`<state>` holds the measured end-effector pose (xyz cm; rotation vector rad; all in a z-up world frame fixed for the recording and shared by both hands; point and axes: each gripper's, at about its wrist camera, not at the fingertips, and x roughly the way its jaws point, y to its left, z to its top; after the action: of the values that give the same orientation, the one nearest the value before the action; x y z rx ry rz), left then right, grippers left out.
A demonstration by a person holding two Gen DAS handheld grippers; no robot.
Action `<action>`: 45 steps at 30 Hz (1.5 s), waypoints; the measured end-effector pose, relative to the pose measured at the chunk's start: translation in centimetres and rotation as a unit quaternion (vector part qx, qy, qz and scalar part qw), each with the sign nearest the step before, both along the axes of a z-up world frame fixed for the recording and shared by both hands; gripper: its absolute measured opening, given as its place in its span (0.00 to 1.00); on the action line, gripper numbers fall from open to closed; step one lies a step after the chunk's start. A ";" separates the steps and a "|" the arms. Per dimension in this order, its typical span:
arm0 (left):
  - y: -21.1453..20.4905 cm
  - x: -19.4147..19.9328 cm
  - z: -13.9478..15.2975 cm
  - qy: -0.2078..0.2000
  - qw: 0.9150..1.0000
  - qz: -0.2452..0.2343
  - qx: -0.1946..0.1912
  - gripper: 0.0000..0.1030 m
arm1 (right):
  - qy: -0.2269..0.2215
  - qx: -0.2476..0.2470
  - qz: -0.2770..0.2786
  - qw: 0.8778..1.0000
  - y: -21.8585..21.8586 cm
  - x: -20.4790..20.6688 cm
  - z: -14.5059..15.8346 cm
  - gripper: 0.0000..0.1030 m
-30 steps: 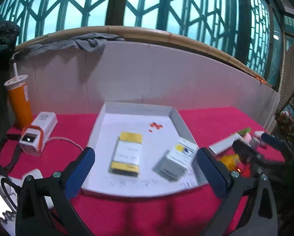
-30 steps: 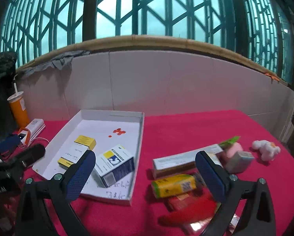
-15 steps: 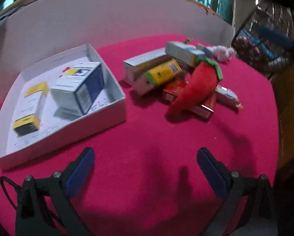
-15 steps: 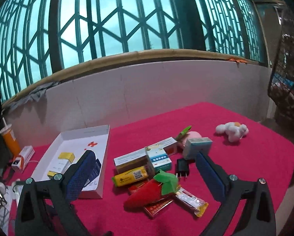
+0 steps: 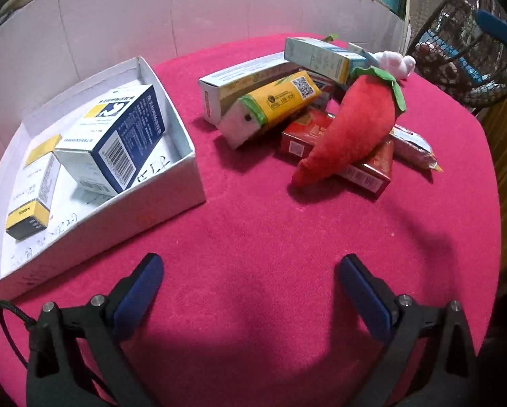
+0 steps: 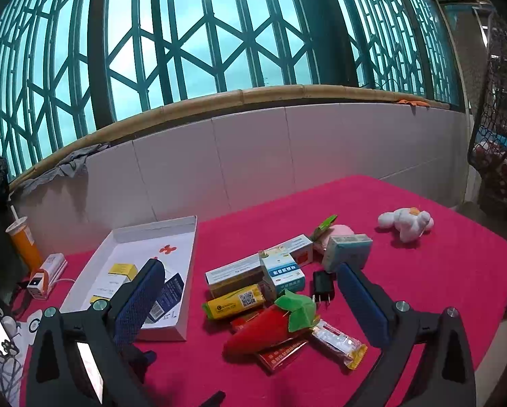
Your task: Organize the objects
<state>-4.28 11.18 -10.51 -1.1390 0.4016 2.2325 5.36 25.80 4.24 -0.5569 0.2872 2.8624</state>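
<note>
Red plush chilli (image 5: 351, 129) lies atop flat red packets (image 5: 365, 169), yellow carton (image 5: 270, 108) beside; white cardboard tray (image 5: 172, 183) left. Left tool (image 5: 250, 285), right tool (image 6: 250, 291) both wide, empty.

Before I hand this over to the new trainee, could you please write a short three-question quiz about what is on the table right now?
1. True or false: the left gripper is open and holds nothing.
2. How many boxes lie inside the white tray?
3. What does the red plush chili rest on? A) the tray B) the flat red packet C) the white plush toy

Key:
1. True; its fingers are spread over bare red cloth.
2. Two: the blue-and-white box and the yellow-and-white box.
3. B.
</note>
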 end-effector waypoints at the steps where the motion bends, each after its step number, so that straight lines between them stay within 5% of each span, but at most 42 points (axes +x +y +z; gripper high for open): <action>1: -0.1 0.0 0.0 0.000 1.000 0.000 0.000 1.00 | 0.000 -0.001 0.000 1.000 0.0 0.1 0.0 1.00; 32: 0.4 -0.1 -0.2 0.000 1.000 0.000 -0.001 1.00 | 0.015 -0.027 -0.017 0.999 1.8 0.8 0.2 1.00; 40: 0.4 -0.1 -0.3 0.000 1.000 0.000 -0.001 1.00 | 0.016 -0.031 -0.144 0.989 8.1 1.3 0.3 1.00; 45: 0.4 -0.1 -0.3 0.000 1.000 0.000 -0.001 1.00 | -0.050 -0.048 -0.286 0.956 15.9 0.8 -2.2 1.00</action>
<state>-4.42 11.59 -10.78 -1.1407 0.4048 2.2327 6.21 41.69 1.99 -0.5282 0.4836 2.2634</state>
